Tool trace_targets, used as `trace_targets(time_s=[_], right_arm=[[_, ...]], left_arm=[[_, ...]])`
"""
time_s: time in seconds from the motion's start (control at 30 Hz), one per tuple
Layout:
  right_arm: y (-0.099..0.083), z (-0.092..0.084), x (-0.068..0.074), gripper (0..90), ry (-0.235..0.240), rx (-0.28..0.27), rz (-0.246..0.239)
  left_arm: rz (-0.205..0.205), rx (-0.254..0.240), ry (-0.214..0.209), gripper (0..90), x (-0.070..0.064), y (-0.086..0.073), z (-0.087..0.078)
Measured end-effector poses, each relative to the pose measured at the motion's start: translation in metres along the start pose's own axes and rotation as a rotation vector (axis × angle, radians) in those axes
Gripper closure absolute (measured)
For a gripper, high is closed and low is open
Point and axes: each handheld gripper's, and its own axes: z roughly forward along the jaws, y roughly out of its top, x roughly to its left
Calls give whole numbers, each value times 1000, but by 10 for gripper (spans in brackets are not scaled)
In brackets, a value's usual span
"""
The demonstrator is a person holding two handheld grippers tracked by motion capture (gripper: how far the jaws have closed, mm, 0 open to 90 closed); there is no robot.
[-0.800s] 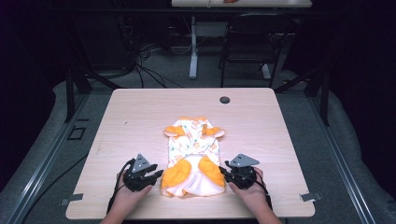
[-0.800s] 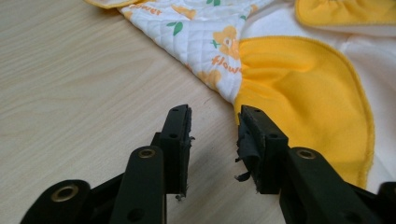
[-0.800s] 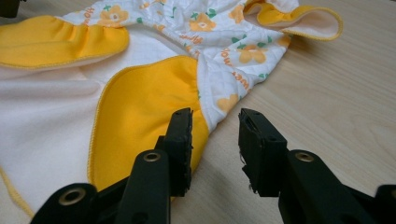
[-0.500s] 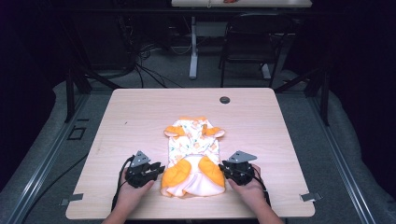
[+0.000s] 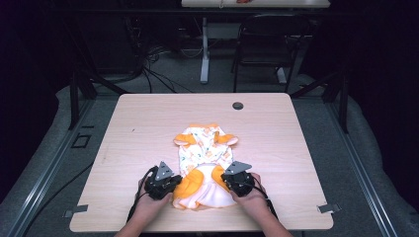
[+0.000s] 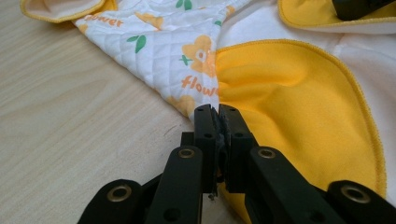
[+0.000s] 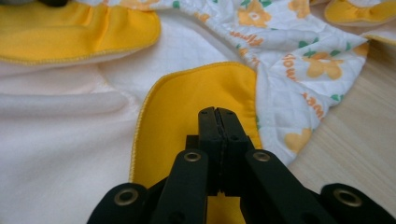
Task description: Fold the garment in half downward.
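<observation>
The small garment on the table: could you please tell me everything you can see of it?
The garment is a small piece of clothing in white quilted fabric printed with orange flowers, green leaves and the word "flower", with orange-yellow trim and flaps and a plain cream lining. It lies flat on the wooden table, near the person's edge, short orange-cuffed sleeves pointing away. Its near end is turned back, showing the lining. The left gripper and right gripper are each shut on an orange flap at its near corners.

A light wooden counter (image 5: 148, 123) stands on a grey floor (image 5: 365, 163), with a small dark round grommet (image 5: 238, 105) near its far edge. Beyond it a black chair (image 5: 269, 47) sits beside a white post (image 5: 204, 52), and dark cables (image 5: 155, 69) trail across the floor.
</observation>
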Motion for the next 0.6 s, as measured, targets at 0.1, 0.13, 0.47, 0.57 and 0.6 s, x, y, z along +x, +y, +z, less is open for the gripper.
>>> trace_targets(time_s=[0.1,0.13,0.47,0.57,0.6], right_arm=[[0,0,2,898,10,-1,-3],[-1,-2,4,898,19,8,-21],[-6,-13,11,896,87,37,-65],[-7,-14,13,895,96,42,-75],[-8,-16,15,895,103,41,-76]], left_arm=[[13,13,-9,868,0,-1,-2],[15,13,-13,870,0,-1,-2],[25,54,-49,870,-8,-5,-12],[38,67,-55,870,-11,-6,-15],[41,70,-58,869,-13,-7,-17]])
